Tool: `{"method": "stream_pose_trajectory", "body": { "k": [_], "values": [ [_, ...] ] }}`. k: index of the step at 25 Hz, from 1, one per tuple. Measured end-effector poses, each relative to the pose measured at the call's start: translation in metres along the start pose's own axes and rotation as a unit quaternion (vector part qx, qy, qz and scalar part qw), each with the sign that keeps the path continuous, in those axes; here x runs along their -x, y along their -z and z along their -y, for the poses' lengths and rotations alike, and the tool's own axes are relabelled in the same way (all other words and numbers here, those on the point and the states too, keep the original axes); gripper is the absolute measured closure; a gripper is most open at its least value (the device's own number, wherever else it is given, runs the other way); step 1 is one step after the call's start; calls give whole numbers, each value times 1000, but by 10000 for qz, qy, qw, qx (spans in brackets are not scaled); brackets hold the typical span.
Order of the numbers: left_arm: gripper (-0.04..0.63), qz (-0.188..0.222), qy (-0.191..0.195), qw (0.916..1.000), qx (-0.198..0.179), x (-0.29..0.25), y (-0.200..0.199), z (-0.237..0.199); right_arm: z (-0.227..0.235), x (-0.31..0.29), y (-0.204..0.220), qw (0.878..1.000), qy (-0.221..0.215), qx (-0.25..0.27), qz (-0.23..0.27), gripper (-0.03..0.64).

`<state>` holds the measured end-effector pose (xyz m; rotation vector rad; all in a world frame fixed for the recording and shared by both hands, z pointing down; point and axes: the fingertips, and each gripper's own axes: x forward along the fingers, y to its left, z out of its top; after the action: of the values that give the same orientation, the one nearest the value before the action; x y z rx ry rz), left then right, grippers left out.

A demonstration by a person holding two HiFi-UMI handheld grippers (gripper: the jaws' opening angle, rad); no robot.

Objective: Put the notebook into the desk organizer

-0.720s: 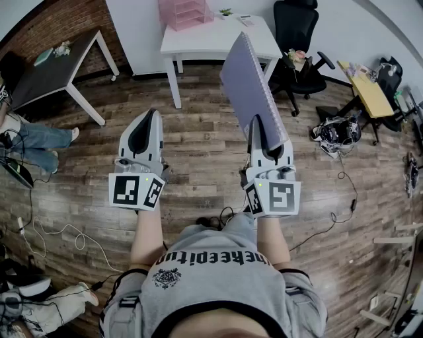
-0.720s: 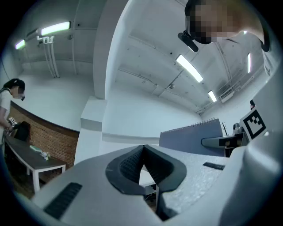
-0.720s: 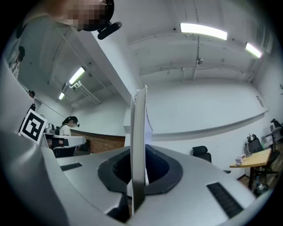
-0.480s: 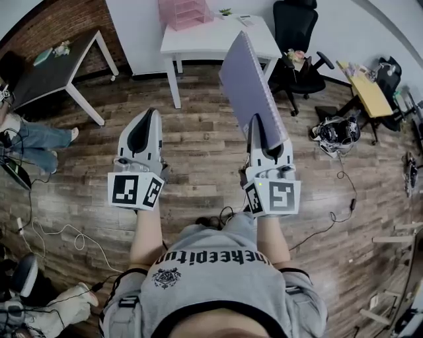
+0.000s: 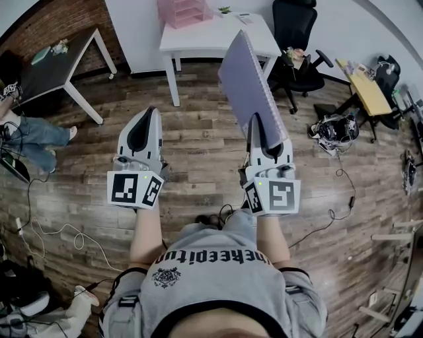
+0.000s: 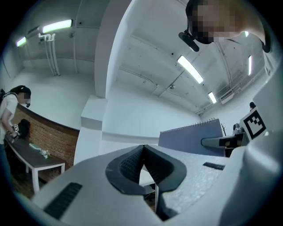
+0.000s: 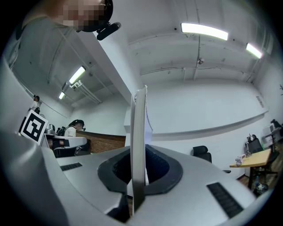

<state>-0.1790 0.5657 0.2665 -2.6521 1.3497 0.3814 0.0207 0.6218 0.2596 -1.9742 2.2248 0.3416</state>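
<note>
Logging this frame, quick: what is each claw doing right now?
Left claw: shut, empty.
Right claw: shut on the notebook.

Head view looks steeply down; gripper views aim upward along the jaws (sharing the notebook (image 5: 251, 82)).

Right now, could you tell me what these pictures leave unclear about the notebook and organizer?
The organizer: cut off by the head view's top edge; its compartments are too small to tell.
The notebook: edge-on in the right gripper view, so its covers do not show.
The white table: partly behind the notebook in the head view.
</note>
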Motion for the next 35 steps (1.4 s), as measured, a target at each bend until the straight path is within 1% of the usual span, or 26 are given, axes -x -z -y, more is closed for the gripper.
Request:
{"method": "stream_pose_trajectory", "body": {
  "k": [7, 10, 14, 17, 22, 35],
  "values": [
    [592, -53, -3, 10000, -15, -2, 4, -2, 1, -2, 2, 10000, -1, -20, -1, 586],
    [592, -57, 11, 10000, -39, -6, 6, -4, 4, -8, 6, 9999, -31, -117, 11, 586],
    [592, -54, 70, 9999, -68, -21, 8, -8, 10, -24, 14, 9999, -64, -152, 20, 586],
    [592, -49, -11, 10000, -85, -37, 14, -19, 14, -44, 23, 9999, -115, -128, -6, 586],
    [592, -4, -123, 9999, -115, -79, 26, -39, 27, -89, 39, 9996, -264, -142, 14, 586],
    [592, 127, -317, 9991, -257, -225, 42, -83, 88, -239, 56, 9976, -624, -168, 234, 586]
  ]
}}
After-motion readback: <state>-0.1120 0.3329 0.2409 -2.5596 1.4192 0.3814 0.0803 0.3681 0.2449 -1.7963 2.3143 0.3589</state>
